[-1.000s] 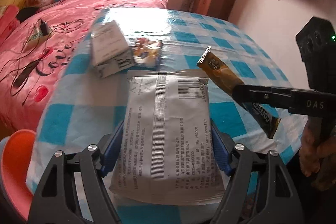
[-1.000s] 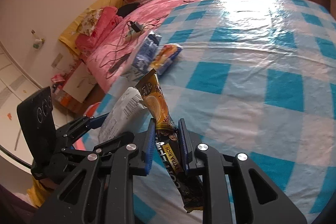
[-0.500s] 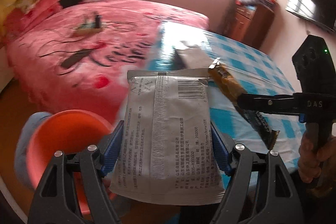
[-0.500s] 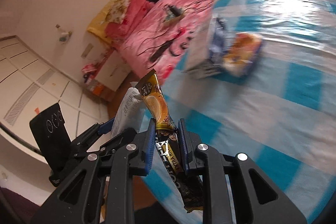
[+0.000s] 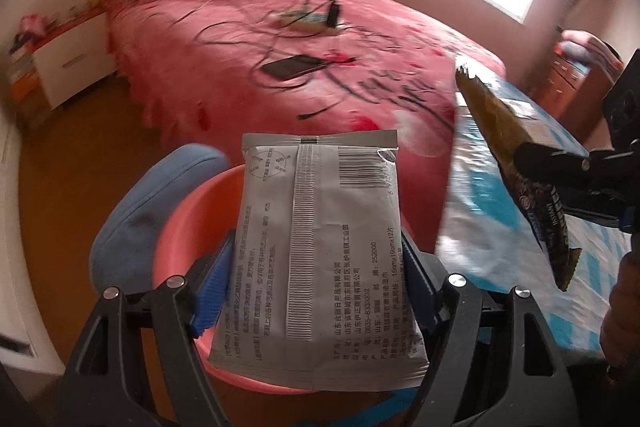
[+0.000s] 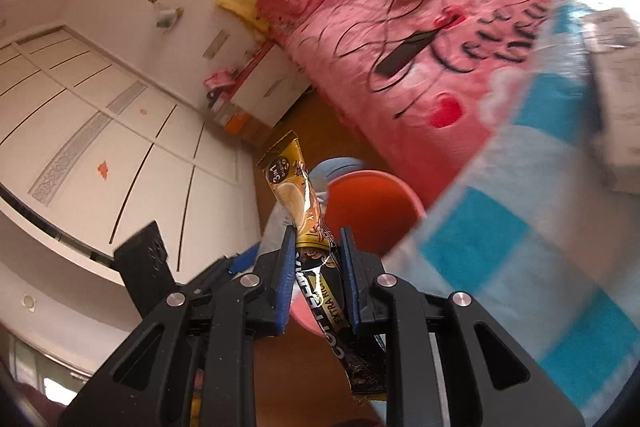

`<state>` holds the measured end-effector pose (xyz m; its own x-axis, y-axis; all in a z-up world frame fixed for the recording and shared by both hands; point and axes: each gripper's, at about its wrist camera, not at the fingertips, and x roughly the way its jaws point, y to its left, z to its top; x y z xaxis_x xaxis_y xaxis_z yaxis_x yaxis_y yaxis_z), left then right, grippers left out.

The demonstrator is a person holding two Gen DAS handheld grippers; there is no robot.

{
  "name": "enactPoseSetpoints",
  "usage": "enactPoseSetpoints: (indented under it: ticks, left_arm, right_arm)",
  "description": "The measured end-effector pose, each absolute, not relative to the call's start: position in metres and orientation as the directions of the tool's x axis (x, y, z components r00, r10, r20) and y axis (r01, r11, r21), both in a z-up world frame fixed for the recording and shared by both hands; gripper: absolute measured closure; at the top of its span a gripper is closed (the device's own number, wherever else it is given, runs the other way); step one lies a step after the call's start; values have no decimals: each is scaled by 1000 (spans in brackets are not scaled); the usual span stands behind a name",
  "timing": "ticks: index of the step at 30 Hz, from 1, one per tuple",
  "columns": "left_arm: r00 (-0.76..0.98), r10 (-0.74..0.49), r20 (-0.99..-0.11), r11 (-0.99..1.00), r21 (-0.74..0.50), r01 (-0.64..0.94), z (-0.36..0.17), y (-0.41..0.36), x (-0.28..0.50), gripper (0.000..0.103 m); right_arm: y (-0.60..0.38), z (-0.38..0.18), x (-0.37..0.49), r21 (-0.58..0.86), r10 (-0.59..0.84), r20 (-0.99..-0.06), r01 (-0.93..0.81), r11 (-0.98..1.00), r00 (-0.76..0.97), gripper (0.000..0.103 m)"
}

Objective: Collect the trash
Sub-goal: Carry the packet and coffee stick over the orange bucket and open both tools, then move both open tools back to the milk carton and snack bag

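My left gripper [image 5: 316, 261] is shut on a silver packet [image 5: 320, 211] with a barcode, gripping both its side edges. The packet hangs over a pink basin [image 5: 180, 223] on the floor, which rests against a blue cushion [image 5: 136, 219]. My right gripper [image 6: 316, 253] is shut on a gold and black coffee sachet [image 6: 290, 187], whose top sticks up past the pads. The basin [image 6: 372, 199] lies just beyond that sachet. In the left wrist view the right gripper [image 5: 524, 153] comes in from the right, holding the sachet [image 5: 492, 119] at a slant over the table's edge.
A table with a blue and white checked cloth [image 6: 520, 247] stands right of the basin, with a box [image 6: 616, 99] on it. Behind is a bed with a pink cover [image 5: 240, 59], a phone [image 5: 292, 67] and cables on it. A white nightstand [image 5: 68, 59] stands far left.
Both grippers have swung left, off the checked table and out over the floor to the pink basin. Each still holds its item; the jaws have not changed.
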<state>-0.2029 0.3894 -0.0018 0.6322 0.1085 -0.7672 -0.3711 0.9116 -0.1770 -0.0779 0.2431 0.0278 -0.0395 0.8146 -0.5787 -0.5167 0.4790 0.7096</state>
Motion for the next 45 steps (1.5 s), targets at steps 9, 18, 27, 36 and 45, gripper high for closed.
enactPoseSetpoints:
  ticks: [9,18,27,36,45]
  left_arm:
    - [541,199,-817,853,-126,-506,-27,413,-206,20]
    - [560,237,-794,870,-83,-486,-11,397,-202,19]
    - [585,239,-775,904,-42,-426,9,358,-187,19]
    - [613,239,-753,936,11,-351,30,317,-172,18]
    - [630,225,-743,957,47,-285,43,276,-158,18]
  right_arm:
    - [268,8,-71,711,796,-604,-485,509,-51,38]
    - [215,34,-90,536,739,-646,-576,617,191,18]
    - [163,36,-95,472,690,-654,-546,692,309,15]
    - [112,37,-96,455,655,-645,-491,743,394,11]
    - [64,40,-90,472,640,-618,-435,767,457,9]
